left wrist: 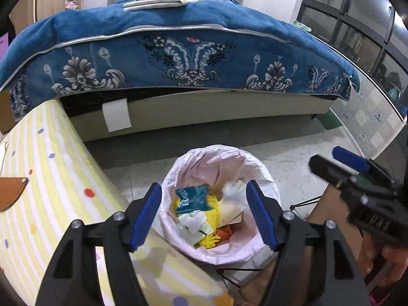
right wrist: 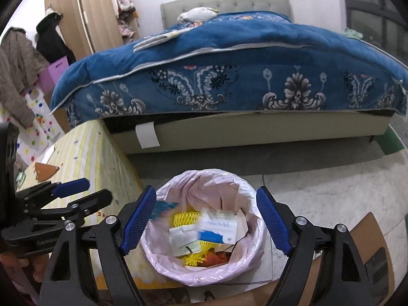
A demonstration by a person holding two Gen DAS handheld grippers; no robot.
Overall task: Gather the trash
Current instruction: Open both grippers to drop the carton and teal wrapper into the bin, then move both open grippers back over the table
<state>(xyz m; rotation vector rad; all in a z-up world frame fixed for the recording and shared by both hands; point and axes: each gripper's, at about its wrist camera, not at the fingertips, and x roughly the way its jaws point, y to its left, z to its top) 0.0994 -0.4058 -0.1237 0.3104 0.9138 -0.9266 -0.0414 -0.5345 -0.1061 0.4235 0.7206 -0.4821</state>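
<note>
A striped yellow table (left wrist: 51, 191), dotted with colour, is standing just left of the trash bin (left wrist: 219, 204), and a brown leather piece (left wrist: 10, 193) is lying on its top, well to the left of the bin. The left gripper (left wrist: 204, 211) is hovering above the bin's near-left rim, its blue-padded fingers (left wrist: 145, 216) spread wide and holding nothing. The bin, lined with a pale pink bag (right wrist: 204, 186), is sitting on the marble floor (left wrist: 293, 163) beside the table and in front of the bed (right wrist: 229, 58). Inside the bin, a teal wrapper (left wrist: 193, 199) is resting on yellow foam netting (right wrist: 186, 218), with white paper (left wrist: 193, 221) and an orange scrap (right wrist: 216, 257) beside them; a white and blue packet (right wrist: 216, 227) appears motion-blurred over the netting in the right wrist view. The right gripper (right wrist: 206, 219) is hanging over the bin as well, fingers (right wrist: 272, 219) parted on either side of its opening and gripping nothing. Brown cardboard (right wrist: 369, 244) is lying on the floor just right of the bin. Behind the bin, a blue floral blanket (left wrist: 178, 51) is draping over the bed.
</note>
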